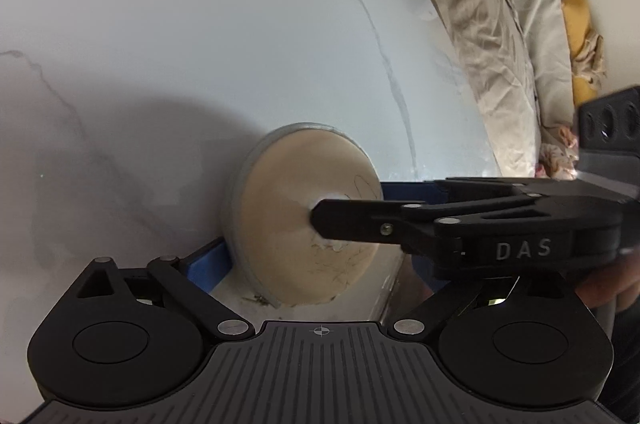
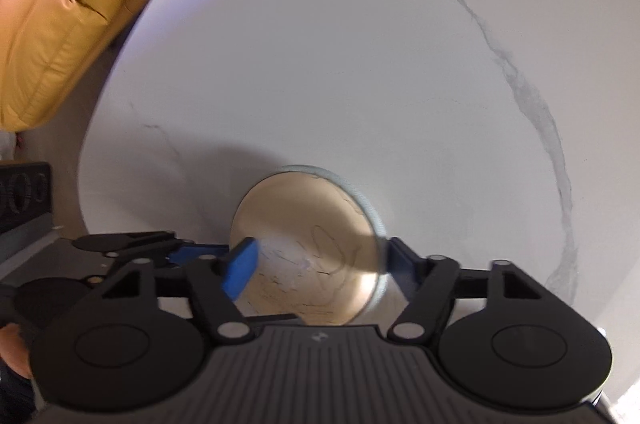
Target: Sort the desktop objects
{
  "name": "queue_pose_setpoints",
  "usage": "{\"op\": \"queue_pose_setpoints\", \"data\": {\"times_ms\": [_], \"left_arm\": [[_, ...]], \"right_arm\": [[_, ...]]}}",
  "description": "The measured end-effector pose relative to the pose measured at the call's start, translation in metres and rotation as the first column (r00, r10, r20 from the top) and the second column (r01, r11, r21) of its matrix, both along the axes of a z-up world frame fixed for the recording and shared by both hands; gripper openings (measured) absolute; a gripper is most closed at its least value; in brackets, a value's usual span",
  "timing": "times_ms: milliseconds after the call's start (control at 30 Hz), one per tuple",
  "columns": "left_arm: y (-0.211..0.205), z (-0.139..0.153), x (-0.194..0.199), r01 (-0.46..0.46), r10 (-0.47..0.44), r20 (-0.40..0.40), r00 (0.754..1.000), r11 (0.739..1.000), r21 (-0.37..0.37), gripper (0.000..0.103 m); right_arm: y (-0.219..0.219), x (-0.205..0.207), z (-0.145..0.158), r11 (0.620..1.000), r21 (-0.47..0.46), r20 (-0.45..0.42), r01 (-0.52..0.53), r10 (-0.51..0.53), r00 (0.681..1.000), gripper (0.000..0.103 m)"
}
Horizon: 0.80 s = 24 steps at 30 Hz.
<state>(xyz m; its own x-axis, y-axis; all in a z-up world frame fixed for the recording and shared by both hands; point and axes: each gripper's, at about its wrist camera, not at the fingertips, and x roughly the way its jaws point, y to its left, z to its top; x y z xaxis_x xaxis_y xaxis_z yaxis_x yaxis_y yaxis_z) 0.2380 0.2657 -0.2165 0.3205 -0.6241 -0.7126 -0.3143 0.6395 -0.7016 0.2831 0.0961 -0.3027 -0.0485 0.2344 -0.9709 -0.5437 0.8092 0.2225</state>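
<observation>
A round beige disc with a grey rim, marked with pen scribbles, stands on edge above the white marble table. In the left wrist view the disc [image 1: 296,216] sits between my left gripper's [image 1: 308,256] blue pads, which clamp its rim. My right gripper [image 1: 320,220] reaches in from the right, its black tip against the disc's face. In the right wrist view the disc [image 2: 308,248] fills the gap of my right gripper [image 2: 316,268], a blue pad [image 2: 240,268] on its left and one behind its right edge. The left gripper [image 2: 132,244] shows at the left.
The white marble table [image 1: 200,44] stretches ahead in both views. A beige crumpled cloth [image 1: 500,44] and soft toys lie past its right edge. A yellow leather sofa [image 2: 60,16] stands beyond the table's left edge in the right wrist view.
</observation>
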Motion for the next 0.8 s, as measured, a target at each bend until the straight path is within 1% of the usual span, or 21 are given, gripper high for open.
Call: {"op": "queue_pose_setpoints", "data": {"times_ms": [33, 67, 133, 200, 267, 300, 333, 400, 433, 467, 533, 600, 667, 700, 733, 767, 800], "left_arm": [[0.001, 0.001, -0.002, -0.005, 0.005, 0.0, 1.0, 1.0, 0.007, 0.101], [0.002, 0.001, -0.004, -0.009, 0.009, -0.001, 1.0, 1.0, 0.013, 0.101], [0.003, 0.002, -0.009, -0.015, 0.015, 0.0, 1.0, 1.0, 0.018, 0.103], [0.004, 0.003, -0.013, -0.011, 0.011, 0.002, 1.0, 1.0, 0.026, 0.103], [0.002, 0.005, -0.016, 0.002, -0.002, 0.01, 1.0, 0.999, 0.051, 0.103], [0.002, 0.007, -0.018, 0.007, -0.008, 0.016, 1.0, 0.997, 0.07, 0.103], [0.002, 0.008, -0.019, 0.009, -0.011, 0.023, 1.0, 0.996, 0.085, 0.103], [0.006, 0.007, -0.024, 0.002, -0.005, 0.041, 0.999, 0.997, 0.077, 0.103], [0.008, 0.006, -0.025, -0.002, -0.001, 0.046, 0.999, 0.998, 0.062, 0.103], [0.01, 0.004, -0.027, -0.005, 0.002, 0.047, 0.999, 0.999, 0.046, 0.103], [0.014, 0.002, -0.029, -0.007, 0.006, 0.048, 0.999, 1.0, 0.019, 0.103], [0.016, 0.002, -0.029, -0.005, 0.004, 0.051, 0.999, 1.0, 0.021, 0.103], [0.017, 0.003, -0.03, -0.003, 0.001, 0.06, 0.998, 1.0, 0.03, 0.103], [0.018, 0.004, -0.03, -0.004, 0.002, 0.064, 0.998, 1.0, 0.029, 0.103], [0.02, 0.003, -0.032, -0.012, 0.012, 0.061, 0.998, 1.0, 0.014, 0.103], [0.022, 0.001, -0.033, -0.022, 0.023, 0.057, 0.998, 1.0, -0.013, 0.103], [0.024, 0.0, -0.035, -0.028, 0.031, 0.06, 0.998, 0.999, -0.041, 0.103]], "right_arm": [[-0.003, -0.005, 0.005, 1.0, 0.018, 0.02, 0.008, -0.008, 1.0, 0.058], [-0.006, -0.008, 0.01, 0.999, 0.04, 0.038, 0.017, -0.018, 0.999, 0.055], [-0.015, -0.016, 0.017, 0.995, 0.097, 0.058, 0.039, -0.044, 0.997, 0.044], [-0.025, -0.025, 0.022, 0.987, 0.152, 0.076, 0.049, -0.061, 0.995, 0.039], [-0.031, -0.029, 0.026, 0.982, 0.183, 0.075, 0.056, -0.07, 0.995, 0.037], [-0.034, -0.029, 0.027, 0.98, 0.188, 0.061, 0.068, -0.081, 0.995, 0.037], [-0.035, -0.032, 0.022, 0.979, 0.184, 0.025, 0.094, -0.1, 0.995, 0.038], [-0.045, -0.032, 0.008, 0.974, 0.186, -0.023, 0.13, -0.128, 0.992, 0.039], [-0.047, -0.028, 0.001, 0.975, 0.186, -0.02, 0.126, -0.124, 0.992, 0.043], [-0.039, -0.024, 0.002, 0.975, 0.181, -0.032, 0.132, -0.128, 0.991, 0.046], [-0.033, -0.017, -0.005, 0.977, 0.159, -0.05, 0.14, -0.134, 0.99, 0.059], [-0.017, -0.013, -0.015, 0.983, 0.125, -0.04, 0.134, -0.13, 0.991, 0.063], [-0.007, -0.017, -0.02, 0.988, 0.111, 0.014, 0.109, -0.111, 0.994, 0.056], [-0.003, -0.019, -0.017, 0.988, 0.131, 0.054, 0.077, -0.084, 0.995, 0.052], [-0.003, -0.022, -0.012, 0.987, 0.153, 0.087, 0.051, -0.065, 0.994, 0.045], [-0.004, -0.024, -0.006, 0.983, 0.183, 0.109, 0.034, -0.054, 0.993, 0.041], [-0.005, -0.027, 0.001, 0.977, 0.21, 0.129, 0.017, -0.045, 0.991, 0.035]]}}
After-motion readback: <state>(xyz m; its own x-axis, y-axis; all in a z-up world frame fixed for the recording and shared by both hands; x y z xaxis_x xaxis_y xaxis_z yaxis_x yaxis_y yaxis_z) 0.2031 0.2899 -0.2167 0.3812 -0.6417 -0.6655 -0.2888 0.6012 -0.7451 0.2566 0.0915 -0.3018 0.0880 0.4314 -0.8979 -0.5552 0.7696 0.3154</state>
